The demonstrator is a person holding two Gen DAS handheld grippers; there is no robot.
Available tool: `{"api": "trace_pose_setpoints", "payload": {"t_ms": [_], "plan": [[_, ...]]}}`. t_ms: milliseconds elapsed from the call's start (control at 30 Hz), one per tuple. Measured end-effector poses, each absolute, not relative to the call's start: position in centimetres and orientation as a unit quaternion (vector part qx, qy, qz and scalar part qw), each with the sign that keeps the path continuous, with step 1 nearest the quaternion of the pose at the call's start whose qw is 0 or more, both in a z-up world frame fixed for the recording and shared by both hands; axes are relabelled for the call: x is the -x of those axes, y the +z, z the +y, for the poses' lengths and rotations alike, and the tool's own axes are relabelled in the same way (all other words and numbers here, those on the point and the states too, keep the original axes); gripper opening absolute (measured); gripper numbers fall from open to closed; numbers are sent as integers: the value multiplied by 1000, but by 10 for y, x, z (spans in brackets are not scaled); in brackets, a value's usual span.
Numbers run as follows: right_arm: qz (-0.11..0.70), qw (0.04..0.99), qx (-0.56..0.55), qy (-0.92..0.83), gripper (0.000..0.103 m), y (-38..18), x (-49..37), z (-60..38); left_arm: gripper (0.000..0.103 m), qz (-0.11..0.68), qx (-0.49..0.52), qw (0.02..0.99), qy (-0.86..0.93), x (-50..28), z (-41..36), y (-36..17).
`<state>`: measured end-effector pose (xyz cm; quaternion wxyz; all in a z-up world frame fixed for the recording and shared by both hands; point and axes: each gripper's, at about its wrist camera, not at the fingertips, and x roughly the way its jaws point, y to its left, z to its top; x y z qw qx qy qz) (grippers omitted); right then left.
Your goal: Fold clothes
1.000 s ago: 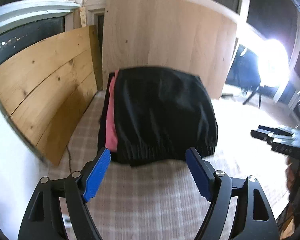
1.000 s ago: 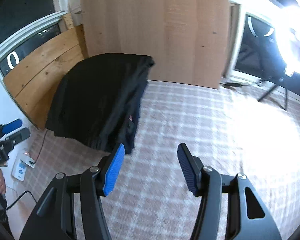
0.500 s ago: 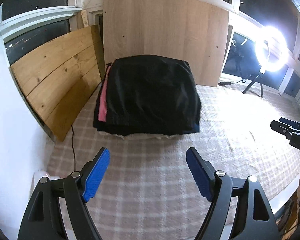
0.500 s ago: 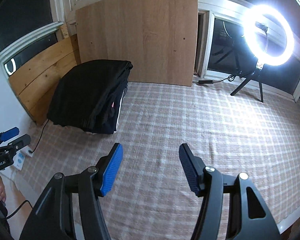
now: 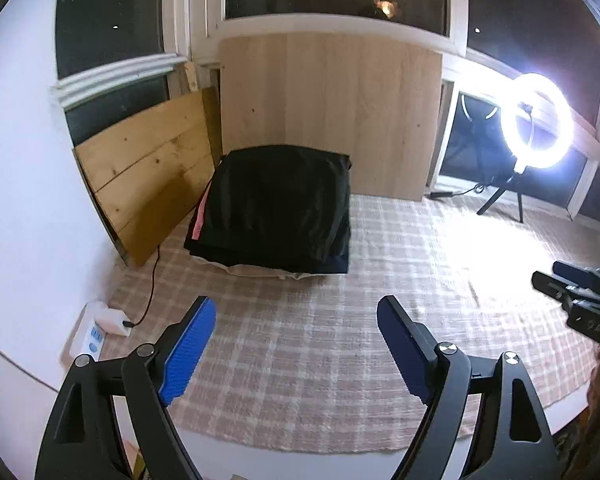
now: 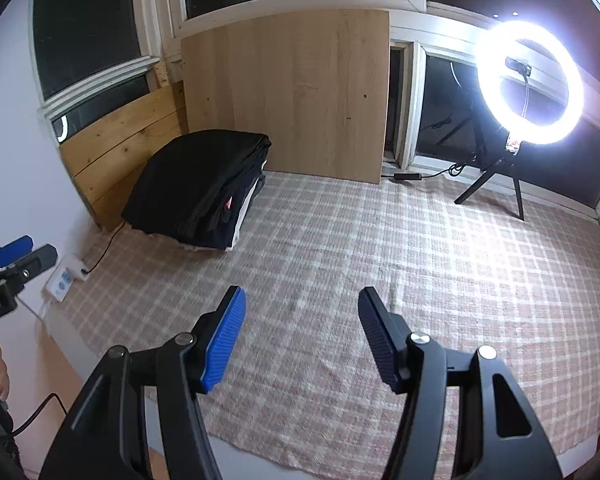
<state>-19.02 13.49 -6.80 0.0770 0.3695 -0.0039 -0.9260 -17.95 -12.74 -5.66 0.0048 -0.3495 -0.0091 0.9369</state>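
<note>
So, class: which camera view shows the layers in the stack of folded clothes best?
The right wrist view: it catches the stack of folded clothes from the side, so the folded edges with a white and a red layer show. The left wrist view faces it head-on: mostly the black top, a pink strip at its left edge.

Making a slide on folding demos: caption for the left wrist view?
Open left gripper above plaid cloth, folded black clothes stack stacked ahead.
</note>
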Motion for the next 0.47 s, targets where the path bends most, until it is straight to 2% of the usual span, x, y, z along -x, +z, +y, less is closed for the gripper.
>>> {"api": "trace_pose_setpoints", "payload": {"t_ms": [167,467], "plan": [[1,93,-373,-923,58,-73,178,150,88,-22,335,-10,942,156,-112,-47],[7,110,-375,-920,58,-77,168,168,89,-25,318,-46,947,130,-99,-43]]}}
